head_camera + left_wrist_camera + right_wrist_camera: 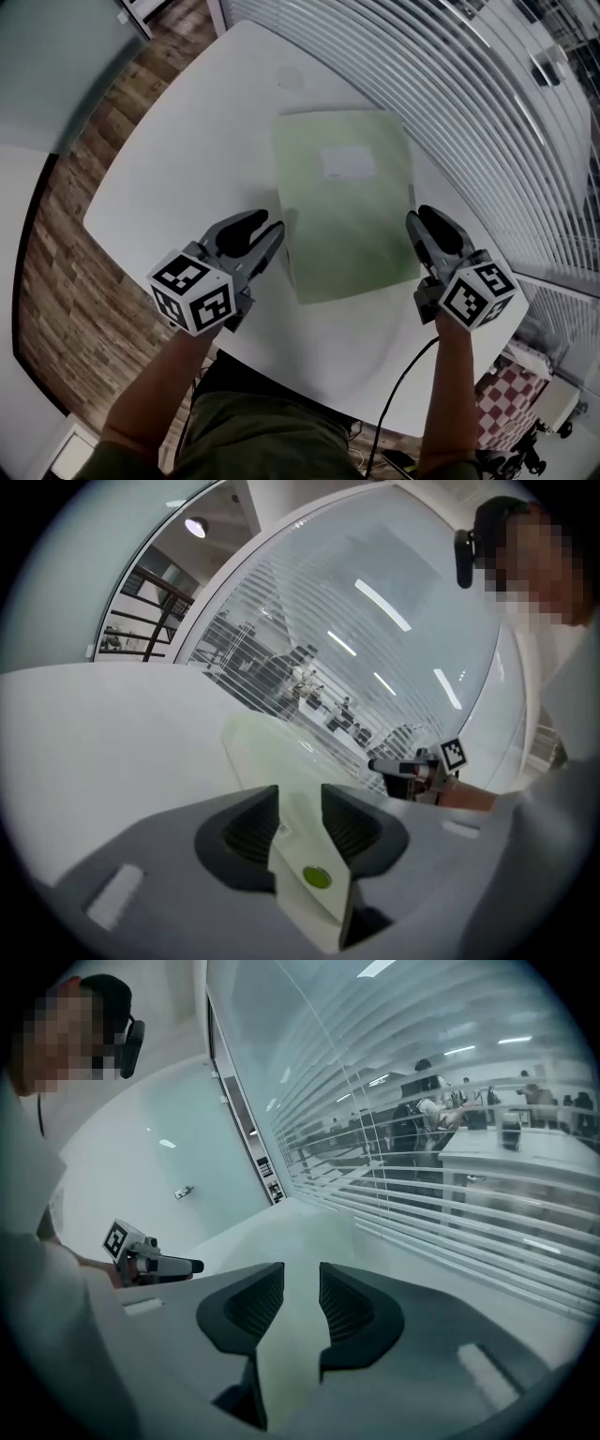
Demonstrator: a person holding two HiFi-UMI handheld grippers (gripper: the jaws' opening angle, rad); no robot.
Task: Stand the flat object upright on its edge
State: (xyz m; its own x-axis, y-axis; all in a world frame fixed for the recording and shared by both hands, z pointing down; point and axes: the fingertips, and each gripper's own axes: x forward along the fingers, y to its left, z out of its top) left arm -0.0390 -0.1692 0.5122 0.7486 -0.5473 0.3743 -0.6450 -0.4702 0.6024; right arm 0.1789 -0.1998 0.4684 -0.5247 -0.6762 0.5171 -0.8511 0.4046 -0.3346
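Note:
A pale green flat book [342, 202] with a white label lies flat on the white table [187, 150]. My left gripper [267, 223] rests just off the book's left edge, and my right gripper [422, 216] sits at its right edge. Both are open, with a narrow gap between the jaws. In the left gripper view, a strip of the book [272, 747] carrying a green dot shows in the gap of the left gripper [300, 794], and the pads stand off it. In the right gripper view, the right gripper [302, 1274] frames the pale book [305, 1237] the same way.
A glass wall with slatted blinds [487, 112] runs along the table's far right side. Wood floor [84, 234] lies beyond the table's left edge. A black cable [394, 394] hangs under my right hand. The table's front edge is close to both grippers.

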